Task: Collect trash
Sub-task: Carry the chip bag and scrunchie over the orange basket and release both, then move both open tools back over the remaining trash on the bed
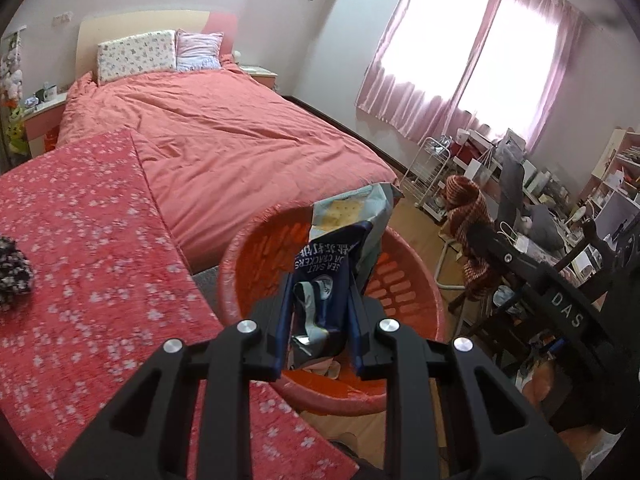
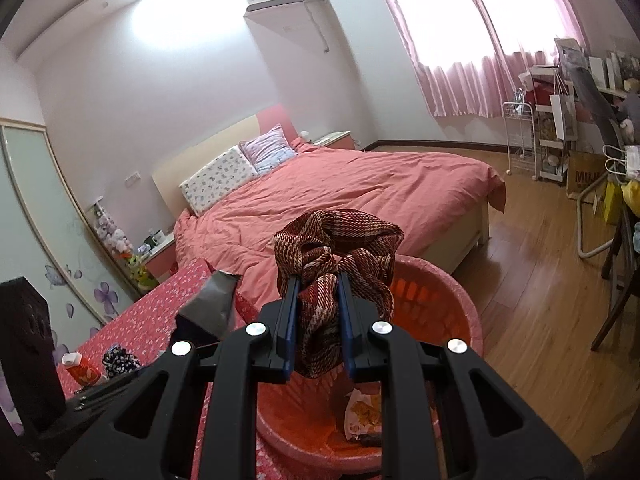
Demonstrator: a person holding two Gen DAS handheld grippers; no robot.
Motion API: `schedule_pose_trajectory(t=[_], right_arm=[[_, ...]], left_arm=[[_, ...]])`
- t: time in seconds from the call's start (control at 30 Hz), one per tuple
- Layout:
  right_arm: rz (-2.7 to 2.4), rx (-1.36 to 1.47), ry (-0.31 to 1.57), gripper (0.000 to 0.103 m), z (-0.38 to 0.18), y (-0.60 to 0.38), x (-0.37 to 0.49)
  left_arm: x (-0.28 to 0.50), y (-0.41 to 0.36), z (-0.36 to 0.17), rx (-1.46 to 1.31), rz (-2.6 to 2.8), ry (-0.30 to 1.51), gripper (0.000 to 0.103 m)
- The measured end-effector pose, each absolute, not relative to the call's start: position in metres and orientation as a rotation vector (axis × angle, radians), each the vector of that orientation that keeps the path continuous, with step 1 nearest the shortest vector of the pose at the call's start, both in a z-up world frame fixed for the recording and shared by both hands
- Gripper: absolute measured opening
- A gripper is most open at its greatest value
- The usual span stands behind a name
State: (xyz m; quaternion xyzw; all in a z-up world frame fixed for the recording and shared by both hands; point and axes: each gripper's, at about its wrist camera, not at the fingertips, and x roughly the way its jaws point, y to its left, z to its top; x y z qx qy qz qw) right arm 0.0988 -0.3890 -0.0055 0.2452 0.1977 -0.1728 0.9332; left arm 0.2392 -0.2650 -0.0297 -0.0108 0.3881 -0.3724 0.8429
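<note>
Left tongs (image 1: 318,304) closed on a crumpled blue cracker bag (image 1: 332,256), pinched between both fingers, its top sticking up past the tips with a pale cracker picture on it. Directly beneath and ahead of these tongs, a red basket (image 1: 236,252), with the bag hanging over its open mouth. Left of the tongs, a bench (image 1: 88,240) under a red flowered cloth, a dark speckled bundle (image 1: 12,272) lying far out on it. Beyond the basket, a bed (image 1: 224,132) in a salmon quilt with two pillows at the head. Right of the left tongs, the other tool's black arm marked DAS, a cluttered desk behind it. Right tongs (image 2: 318,312) clamped on a bunched red and cream woven scarf (image 2: 340,240), most of it heaped above the fingertips, a tail hanging down between the fingers. Below these tongs, the same basket (image 2: 456,304), a yellowish wrapper (image 2: 362,412) lying in its bottom. Lower left of the right tongs, on the bench, a small red tube (image 2: 80,368) beside the speckled bundle (image 2: 118,360), and a grey foil flap (image 2: 216,300) standing up just left of the fingers. Farther right, wooden floor and pink curtains.
</note>
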Motion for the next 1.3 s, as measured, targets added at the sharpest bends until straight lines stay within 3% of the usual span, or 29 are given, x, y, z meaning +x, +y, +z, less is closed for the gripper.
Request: schedule_pose_trajectory(t=[0.3,0.43,0.7,0.73,0.8,1.3], right_arm=[[-0.338,0.548,0.430,0.027,-0.017,-0.397,0.107],[-0.344,0.546,0.442,0.040,-0.020,-0.394,0.107],[-0.381,0.546,0.458,0.040,-0.020,-0.394,0.104],[-0.384,0.543,0.460,0.040,-0.019,-0.394,0.104],[-0.390,0.536,0.461,0.040,-0.018,-0.396,0.103],[-0.379,0.472,0.481,0.040,-0.011,-0.378,0.106]], left_arm=[[0.258,-0.275,-0.059,-0.010,-0.764,0.894,0.041],[0.262,-0.269,-0.070,-0.013,-0.741,0.915,0.045],[0.263,-0.270,-0.078,-0.007,-0.757,0.933,0.048],[0.263,-0.270,-0.077,-0.004,-0.758,0.927,0.051],[0.262,-0.271,-0.072,-0.002,-0.747,0.912,0.071],[0.259,-0.218,-0.049,0.044,-0.626,0.837,0.071]])
